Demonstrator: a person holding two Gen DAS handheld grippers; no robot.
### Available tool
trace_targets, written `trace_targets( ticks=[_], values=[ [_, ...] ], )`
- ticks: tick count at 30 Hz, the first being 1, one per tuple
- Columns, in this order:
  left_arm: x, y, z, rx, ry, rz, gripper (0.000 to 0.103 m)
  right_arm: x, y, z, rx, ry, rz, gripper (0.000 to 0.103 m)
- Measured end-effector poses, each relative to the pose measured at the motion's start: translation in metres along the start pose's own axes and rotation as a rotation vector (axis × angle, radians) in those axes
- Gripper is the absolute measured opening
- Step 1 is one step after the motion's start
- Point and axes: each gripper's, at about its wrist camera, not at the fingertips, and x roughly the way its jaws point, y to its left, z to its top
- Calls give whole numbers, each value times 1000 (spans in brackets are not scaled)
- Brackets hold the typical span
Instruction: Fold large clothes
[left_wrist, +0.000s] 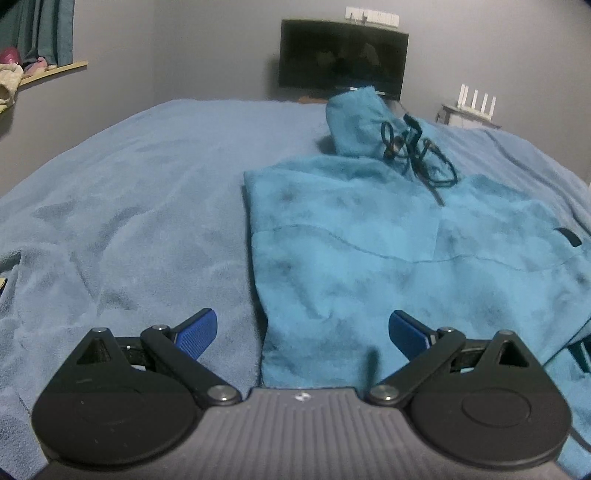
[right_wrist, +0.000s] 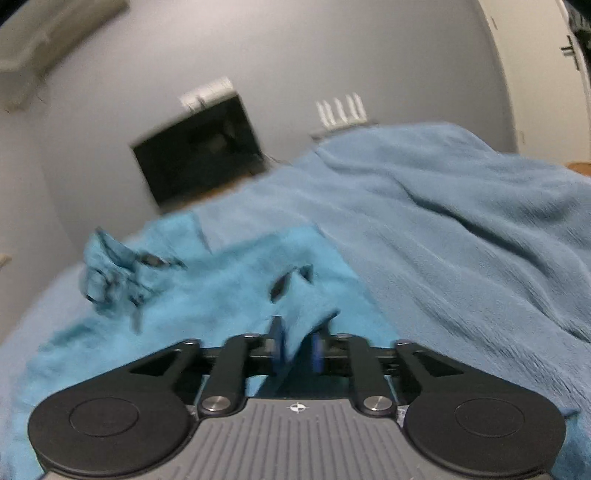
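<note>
A teal fleece hoodie (left_wrist: 369, 251) lay on a bed under a paler blue blanket (left_wrist: 129, 192) of plush, rumpled pile; the garment's nap was soft and mottled with darker patches, its near left edge folded into a straight line, a curved seam crossing its body. Its long axis ran away from the camera towards the far wall, hood (left_wrist: 354, 118) at the far end, where a dark drawstring (left_wrist: 417, 155) lay in tangled loops. The left gripper (left_wrist: 303, 332) hovered over the near hem with its blue ribbed pads (left_wrist: 195, 332) spread wide — nothing between them.

Only the left wrist view showed that seam and the shelf (left_wrist: 51, 70) by a curtain; the right wrist view, blurred and tilted, showed a white door frame (right_wrist: 517, 74) and deeper blanket folds (right_wrist: 461, 240) instead. There the right gripper (right_wrist: 297, 350) had its blue pads close together with a peak of teal cloth rising between them; whether the pads pressed on it I could not tell. A dark flat screen (left_wrist: 343, 55) hung on the grey wall beyond the bed; a white router (left_wrist: 476, 99) with upright antennas stood beside it.
</note>
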Motion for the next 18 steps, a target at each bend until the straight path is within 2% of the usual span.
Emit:
trace_targets(
  ticks=[1,3,5,6,8,10,12,14,18],
  values=[
    [1,0,0,0,4,6,99,2,-4,-2,17,3,-32,45],
    [1,1,0,-8,3,9,99,-2,-10,-2,52,-16,-57,54],
    [-2,2,1,-16,-12,5,99,-9,-8,2,53,-64,-52,56],
    [-5,2,2,-17,-28,7,99,-14,-2,5,30,-101,-45,61],
    [-14,0,5,-14,-82,17,99,-25,12,5,-36,-182,-44,73],
    [-25,-4,8,-13,-150,15,99,-34,28,4,-113,-254,-43,97],
    [-34,-10,11,-20,-200,1,99,-38,44,2,-205,-278,-5,101],
    [-38,-21,15,-25,-235,-3,99,-34,59,-2,-284,-254,27,102],
    [-37,-57,32,48,-235,44,103,-27,83,-16,-362,-247,40,103]
  ],
)
